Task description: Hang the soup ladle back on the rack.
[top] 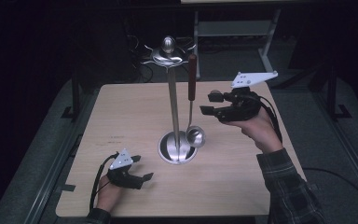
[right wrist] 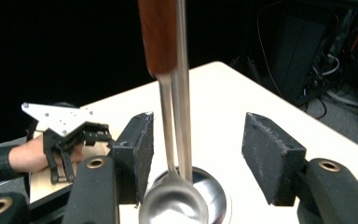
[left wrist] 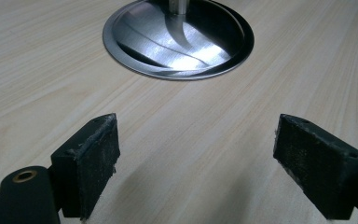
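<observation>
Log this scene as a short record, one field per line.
surface: wooden table
stand: steel utensil stand, upright on its round base
hanging item: ladle with a wooden handle, hung from the stand's top
left gripper: low over the table, open, nothing between its pads
right gripper: raised beside the ladle, open, not pressing it

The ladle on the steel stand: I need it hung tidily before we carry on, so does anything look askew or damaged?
Nothing stands out. The wooden-handled steel ladle hangs straight from the upright steel hook stand, its bowl just above the round base; no damage shows.
</observation>
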{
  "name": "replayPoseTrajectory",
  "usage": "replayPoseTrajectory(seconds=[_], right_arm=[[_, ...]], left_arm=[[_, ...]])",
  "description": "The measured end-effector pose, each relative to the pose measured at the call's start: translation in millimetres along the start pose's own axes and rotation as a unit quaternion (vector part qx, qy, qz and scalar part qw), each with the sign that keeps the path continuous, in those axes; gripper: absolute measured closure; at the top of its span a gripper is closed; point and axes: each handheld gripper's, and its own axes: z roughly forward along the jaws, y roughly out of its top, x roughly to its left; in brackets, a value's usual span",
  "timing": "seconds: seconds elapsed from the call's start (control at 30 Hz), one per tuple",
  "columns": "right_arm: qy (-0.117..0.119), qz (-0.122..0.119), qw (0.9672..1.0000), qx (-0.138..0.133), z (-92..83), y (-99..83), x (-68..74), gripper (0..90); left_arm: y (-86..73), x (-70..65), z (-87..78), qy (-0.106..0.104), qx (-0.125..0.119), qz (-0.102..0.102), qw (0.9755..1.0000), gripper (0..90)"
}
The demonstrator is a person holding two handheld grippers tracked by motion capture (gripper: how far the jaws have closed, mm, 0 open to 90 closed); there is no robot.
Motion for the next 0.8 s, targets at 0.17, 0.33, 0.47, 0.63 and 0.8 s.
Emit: replayPoseTrajectory(seconds=[0.17, 0.33, 0.47, 0.63, 0.8], right_arm=[[-0.01, 0.016, 0.9998, 0.011, -6.3, -21.0, -5.1, 41.4], [-0.022, 0.03, 0.9992, 0.016, -13.1, -43.3, -9.9, 39.3], [-0.039, 0.04, 0.998, 0.03, -15.8, -64.9, -12.2, 38.0], [-0.044, 0.06, 0.9964, 0.042, -16.6, -92.1, -16.2, 36.4], [-0.055, 0.068, 0.9948, 0.053, -18.0, -117.0, -17.5, 33.6]], left_arm=[[0.1, 0.0, 0.1, 0.001, 0.002, 0.0, 1.0, 14.2], [0.1, 0.0, 0.0, 0.001, 0.002, 0.002, 1.0, 14.2], [0.1, -0.2, 0.0, 0.001, 0.002, 0.0, 1.0, 14.2], [-0.3, -0.2, 0.6, 0.002, -0.003, -0.004, 1.0, 14.2], [-0.4, -0.2, 0.8, 0.002, -0.004, -0.005, 1.0, 14.2]])
